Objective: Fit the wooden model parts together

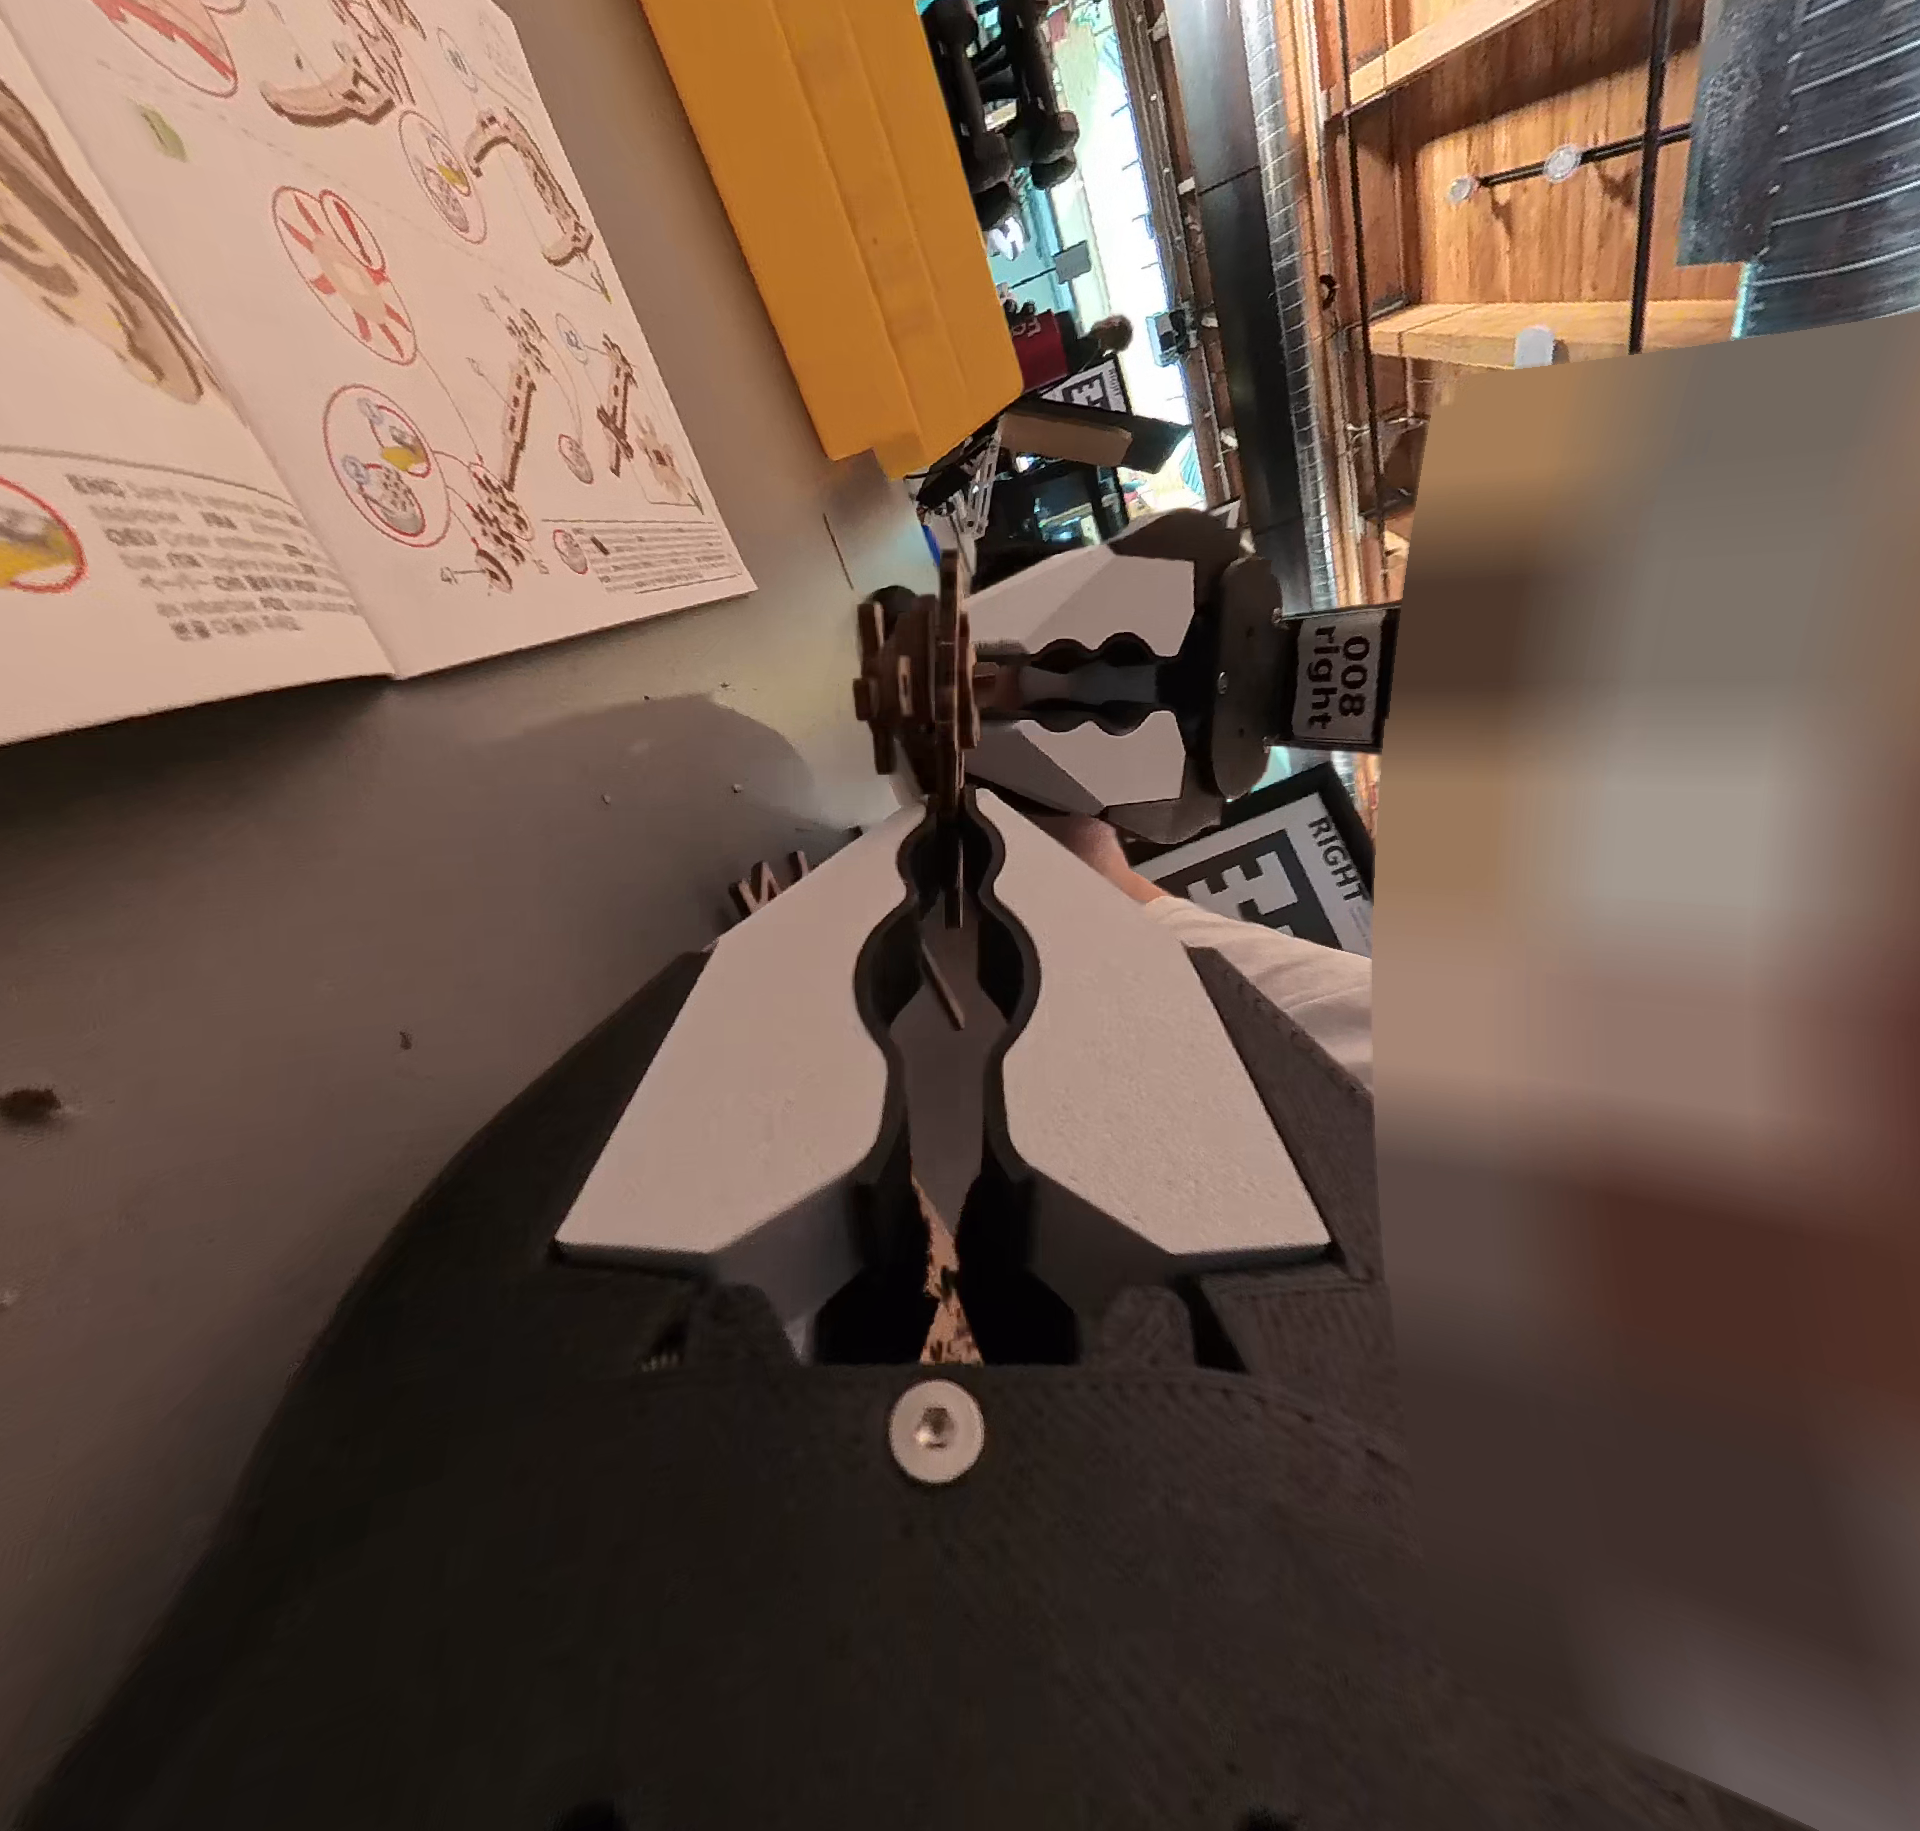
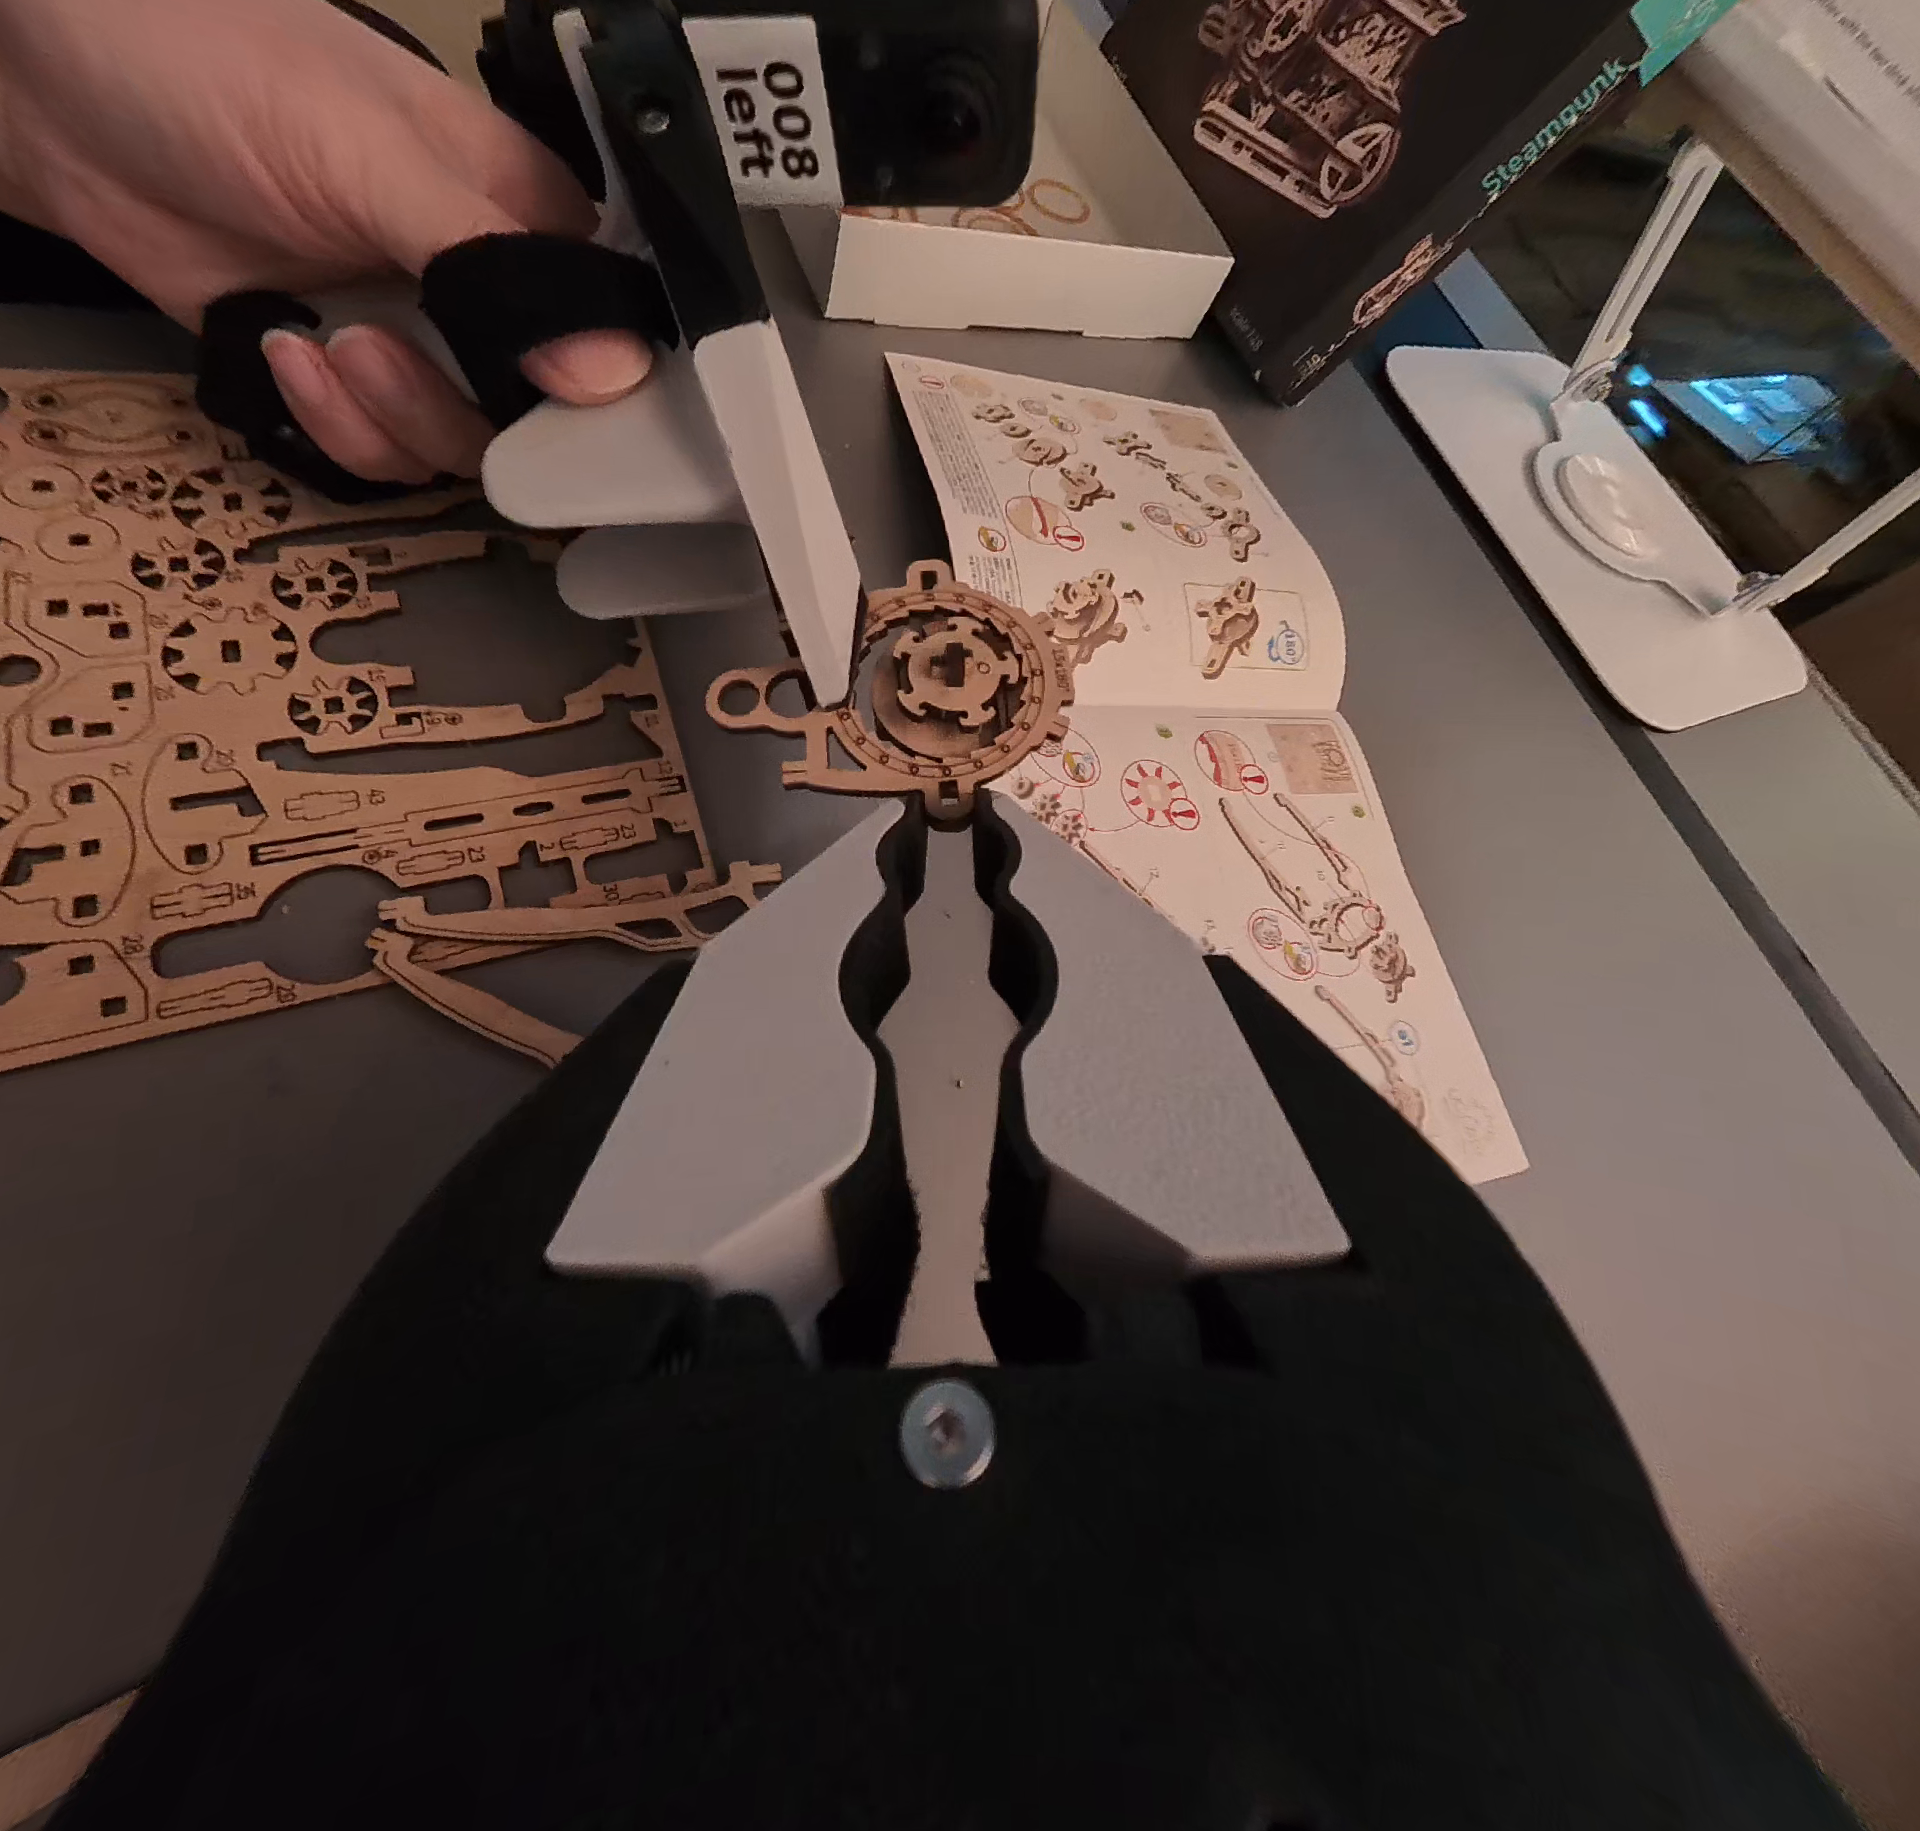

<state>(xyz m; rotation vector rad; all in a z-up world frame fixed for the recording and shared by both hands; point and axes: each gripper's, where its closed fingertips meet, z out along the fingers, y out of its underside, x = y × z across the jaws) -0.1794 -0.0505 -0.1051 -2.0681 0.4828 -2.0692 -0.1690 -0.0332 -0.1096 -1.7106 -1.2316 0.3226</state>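
A round wooden gear assembly (image 2: 940, 690), a toothed hub inside a ring plate, is held above the grey table between both grippers. My right gripper (image 2: 945, 817) is shut on a small tab at the assembly's lower edge. My left gripper (image 2: 836, 685) comes in from the upper left, shut on the ring plate's left edge. In the left wrist view the assembly (image 1: 920, 690) shows edge-on. There my left gripper (image 1: 943, 831) pinches the thin plate from below, and my right gripper (image 1: 992, 685) grips it from the right.
A laser-cut wooden parts sheet (image 2: 260, 742) lies to the left. An open instruction booklet (image 2: 1195, 742) (image 1: 312, 327) lies behind the assembly. A white tray box (image 2: 1018, 264), a black product box (image 2: 1403, 119) and a white lamp base (image 2: 1610, 555) stand farther back. A yellow case (image 1: 831, 171) sits by the booklet. The yellow case (image 1: 831, 171) is about 30 cm from my right fingertips.
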